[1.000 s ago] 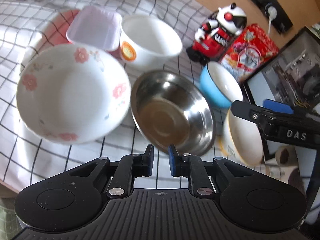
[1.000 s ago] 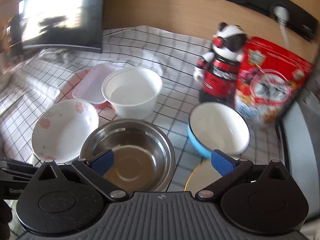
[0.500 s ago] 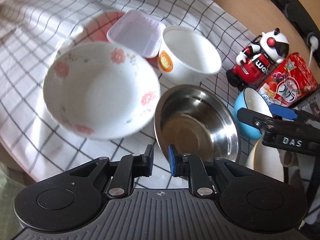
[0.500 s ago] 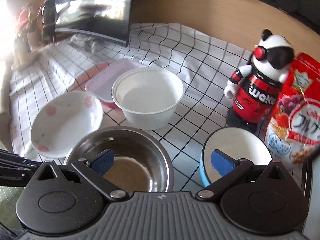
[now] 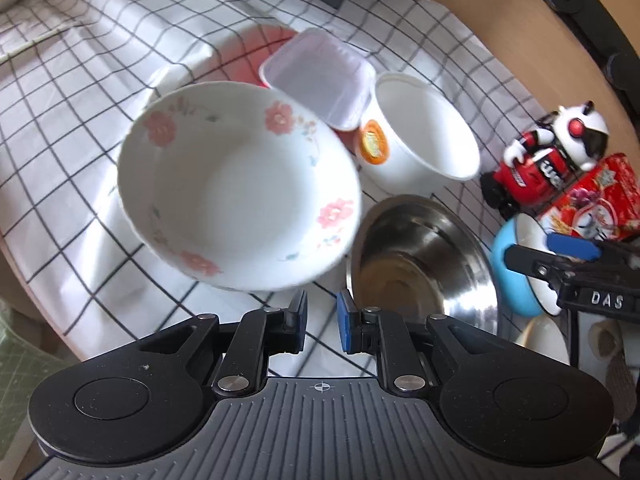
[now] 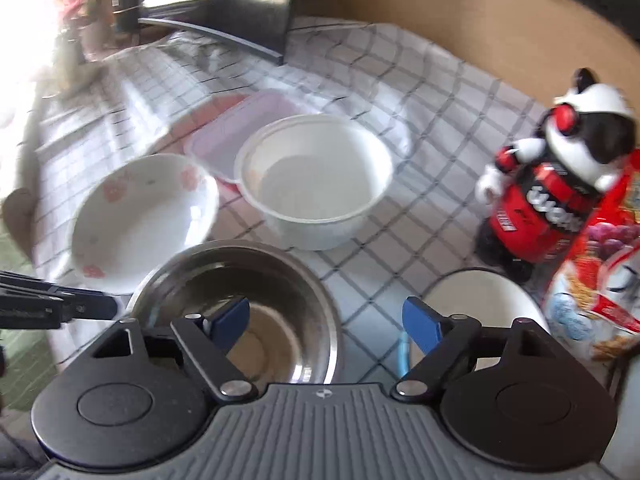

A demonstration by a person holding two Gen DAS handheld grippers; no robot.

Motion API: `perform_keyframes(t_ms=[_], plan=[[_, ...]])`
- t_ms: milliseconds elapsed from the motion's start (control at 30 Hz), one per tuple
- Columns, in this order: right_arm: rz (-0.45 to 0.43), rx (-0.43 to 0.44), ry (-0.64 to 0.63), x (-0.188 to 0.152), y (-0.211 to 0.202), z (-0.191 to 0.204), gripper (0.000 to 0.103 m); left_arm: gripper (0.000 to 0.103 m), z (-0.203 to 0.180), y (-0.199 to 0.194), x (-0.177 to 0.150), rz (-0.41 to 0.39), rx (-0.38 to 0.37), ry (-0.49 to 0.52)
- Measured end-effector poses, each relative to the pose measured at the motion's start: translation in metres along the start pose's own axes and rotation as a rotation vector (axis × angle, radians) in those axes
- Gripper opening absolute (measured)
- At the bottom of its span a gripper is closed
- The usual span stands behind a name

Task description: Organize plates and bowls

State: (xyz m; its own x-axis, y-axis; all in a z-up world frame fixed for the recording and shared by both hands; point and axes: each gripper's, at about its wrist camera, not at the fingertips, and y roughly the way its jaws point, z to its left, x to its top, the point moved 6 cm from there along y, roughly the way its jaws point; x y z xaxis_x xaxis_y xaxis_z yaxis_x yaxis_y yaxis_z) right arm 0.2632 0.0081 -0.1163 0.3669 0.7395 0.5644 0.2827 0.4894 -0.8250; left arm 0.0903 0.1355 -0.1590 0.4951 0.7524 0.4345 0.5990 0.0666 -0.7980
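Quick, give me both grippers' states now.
Left gripper: shut, holding nothing.
Right gripper: open, jaws just been closing, right rim of the steel bowl between them, not gripped.

Flowered bowl (image 5: pixel 240 184) lies left of steel bowl (image 5: pixel 420 264), tub (image 5: pixel 424 136) behind.

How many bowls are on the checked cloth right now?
5: floral bowl nearest the table edge, steel bowl beside it, white paper bowl behind, blue bowl by the toy, cream bowl partly cut off at the frame's edge. More may be hidden.
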Motion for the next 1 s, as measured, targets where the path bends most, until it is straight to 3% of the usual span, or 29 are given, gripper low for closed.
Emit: perform_keyframes(t_ms=[167, 267, 433, 733, 900, 1000], plan=[[0.062, 0.045, -0.033, 0.005, 0.017, 0.003, 0.072, 0.018, -0.011, 0.000, 0.000, -0.013, -0.040, 0.013], [0.079, 0.049, -0.065, 0.006, 0.028, 0.009, 0.067, 0.018, -0.014, 0.003, 0.000, -0.013, -0.017, 0.037], [0.099, 0.023, -0.130, 0.011, 0.049, 0.012, 0.067, 0.021, -0.014, 0.014, 0.001, 0.003, -0.005, 0.030], [0.175, 0.032, -0.128, 0.003, 0.093, 0.017, 0.064, 0.023, -0.026, 0.036, -0.007, 0.059, -0.021, 0.047], [0.209, 0.029, -0.123, -0.006, 0.100, 0.021, 0.064, 0.021, -0.029, 0.052, -0.011, 0.159, -0.034, 0.055], [0.246, 0.042, -0.102, -0.011, 0.101, 0.020, 0.064, 0.020, -0.026, 0.048, -0.011, 0.172, -0.042, 0.067]])
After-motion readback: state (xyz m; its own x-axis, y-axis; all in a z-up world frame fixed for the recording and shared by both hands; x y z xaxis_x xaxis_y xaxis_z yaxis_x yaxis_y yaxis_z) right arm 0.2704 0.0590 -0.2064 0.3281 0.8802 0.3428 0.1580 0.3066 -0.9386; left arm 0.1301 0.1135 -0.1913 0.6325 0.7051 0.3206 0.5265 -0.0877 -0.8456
